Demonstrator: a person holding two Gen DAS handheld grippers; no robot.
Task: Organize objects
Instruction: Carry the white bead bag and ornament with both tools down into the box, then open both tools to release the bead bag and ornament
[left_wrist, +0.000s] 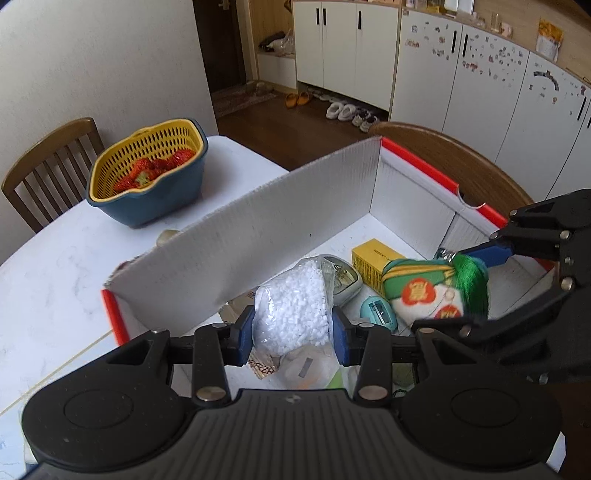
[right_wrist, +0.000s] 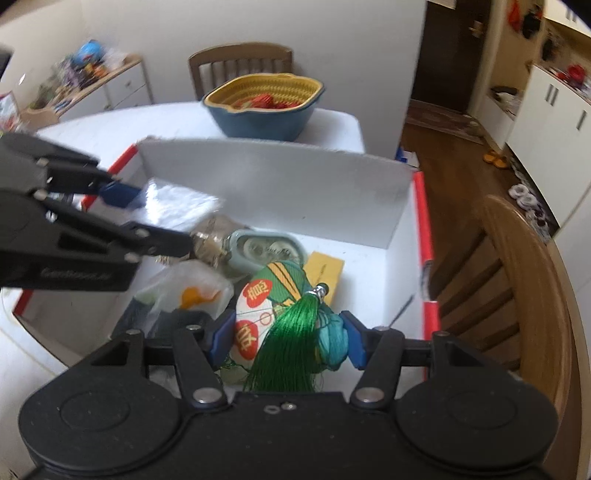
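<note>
At far left a chair (left_wrist: 48, 162) stands behind the white counter (left_wrist: 55, 266), and on the counter sits a blue bowl (left_wrist: 155, 199) with a yellow strainer (left_wrist: 147, 147) inside it, holding strawberries (left_wrist: 155, 170). Just right of the bowl stands an open white box (left_wrist: 258, 229) with red edges.

Over the box's near left part, the left tool (left_wrist: 291, 332) is clamped on a clear bag of white beads (left_wrist: 295, 306), its blue pads (left_wrist: 245, 334) pressing both sides. Under the bag lie other packets, too jumbled to name. Behind the bag, on the box floor, lies a pale green oval case (left_wrist: 347, 280), and near it a teal sharpener (left_wrist: 378, 314). A yellow carton (left_wrist: 373, 262) lies further right, towards the box's middle.

The right tool (right_wrist: 286, 341) is closed on a green and white pouch (right_wrist: 258, 302) with red round marks and a green tassel (right_wrist: 291, 343), held over the box's right part and partly covering the carton. The pads (right_wrist: 221, 338) squeeze the pouch and tassel together.

Past the box's right wall curves a wooden chair back (left_wrist: 461, 162).
</note>
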